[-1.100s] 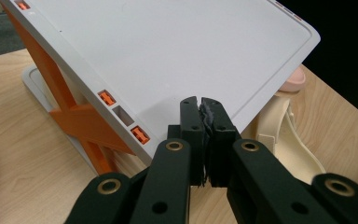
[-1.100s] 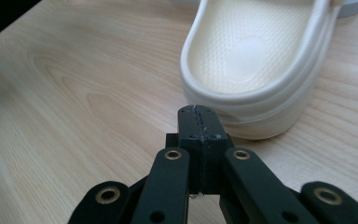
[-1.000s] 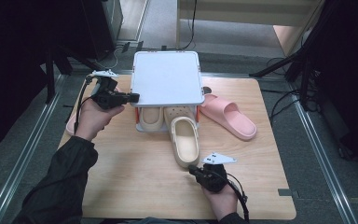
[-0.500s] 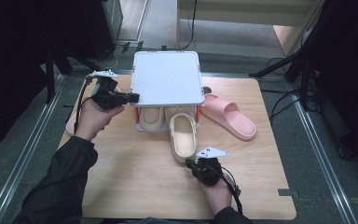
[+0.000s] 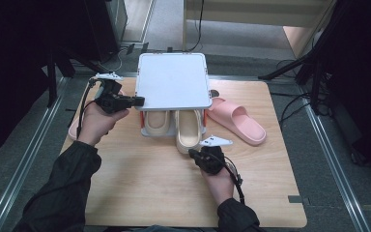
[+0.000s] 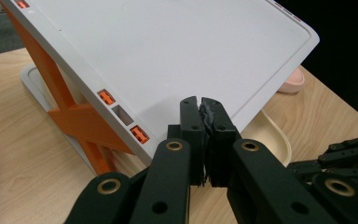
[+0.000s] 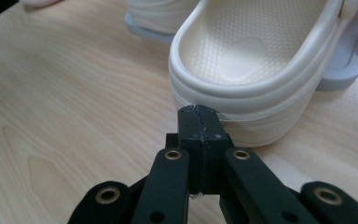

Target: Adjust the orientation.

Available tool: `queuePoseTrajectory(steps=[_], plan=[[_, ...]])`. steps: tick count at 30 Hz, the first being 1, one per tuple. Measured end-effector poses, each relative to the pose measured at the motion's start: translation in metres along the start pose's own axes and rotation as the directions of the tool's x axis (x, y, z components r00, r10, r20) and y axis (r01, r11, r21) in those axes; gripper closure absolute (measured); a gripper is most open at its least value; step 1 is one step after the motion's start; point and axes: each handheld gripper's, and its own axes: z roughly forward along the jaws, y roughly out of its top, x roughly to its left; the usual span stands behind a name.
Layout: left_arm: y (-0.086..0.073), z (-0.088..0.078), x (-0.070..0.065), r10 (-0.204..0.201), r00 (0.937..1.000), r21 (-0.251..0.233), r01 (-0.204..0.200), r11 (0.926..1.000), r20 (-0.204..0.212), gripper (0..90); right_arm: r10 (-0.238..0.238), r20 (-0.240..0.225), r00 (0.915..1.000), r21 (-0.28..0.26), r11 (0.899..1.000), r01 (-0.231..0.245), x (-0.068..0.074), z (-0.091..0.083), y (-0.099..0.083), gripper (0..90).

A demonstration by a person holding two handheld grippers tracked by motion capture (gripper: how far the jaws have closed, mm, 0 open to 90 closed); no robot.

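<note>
A white-topped shoe rack (image 5: pixel 174 79) on orange supports stands at the table's back middle. Two cream slippers lie under it: one (image 5: pixel 155 121) tucked in, the other (image 5: pixel 188 133) with its heel sticking out toward me. My right gripper (image 5: pixel 193 153) is shut, and its tip (image 7: pixel 198 114) touches that slipper's heel (image 7: pixel 256 60). My left gripper (image 5: pixel 137 101) is shut and empty. It is held level against the rack's left edge (image 6: pixel 168 56), just below the top's rim.
A pink slipper (image 5: pixel 236 121) lies right of the rack. Another pink slipper (image 5: pixel 75 128) lies partly hidden behind my left hand. Bare wooden table (image 5: pixel 140 188) stretches between the rack and me. Dark stands and cables surround the table.
My right gripper moved left and away from me against the cream slipper's heel. The slipper straightened and slid farther under the rack. The left gripper stayed put.
</note>
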Motion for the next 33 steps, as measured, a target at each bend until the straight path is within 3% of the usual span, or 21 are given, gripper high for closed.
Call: queuePoseTrajectory(steps=[9,12,21,28,31,33], plan=[[0.000,0.000,0.000,-0.015,0.9999,0.001,0.015,0.9999,0.002,88.1,0.013,0.008,0.9999,0.000,1.000,-0.013,-0.011,0.015,0.020,90.0],[0.001,0.000,0.000,-0.002,1.0000,0.004,0.002,1.0000,0.001,88.0,0.036,-0.015,0.9992,0.005,0.999,-0.036,-0.017,0.019,0.024,89.7],[0.001,0.000,0.001,-0.004,0.9999,0.004,0.004,1.0000,0.014,86.5,0.036,-0.004,0.9994,0.014,0.999,-0.036,-0.026,0.033,0.036,88.0],[0.001,0.000,0.001,0.011,0.9996,0.004,-0.011,0.9999,0.025,84.0,0.056,-0.033,0.9979,0.016,0.998,-0.055,-0.035,0.036,0.040,84.2],[0.001,-0.001,0.002,0.010,0.9991,0.004,-0.010,0.9999,0.040,78.2,0.057,-0.039,0.9976,0.023,0.998,-0.056,-0.034,0.032,0.039,81.1],[0.003,-0.003,0.000,0.005,0.9995,0.002,-0.005,1.0000,0.032,66.2,0.067,-0.064,0.9957,0.028,0.997,-0.065,-0.034,0.027,0.038,76.8]])
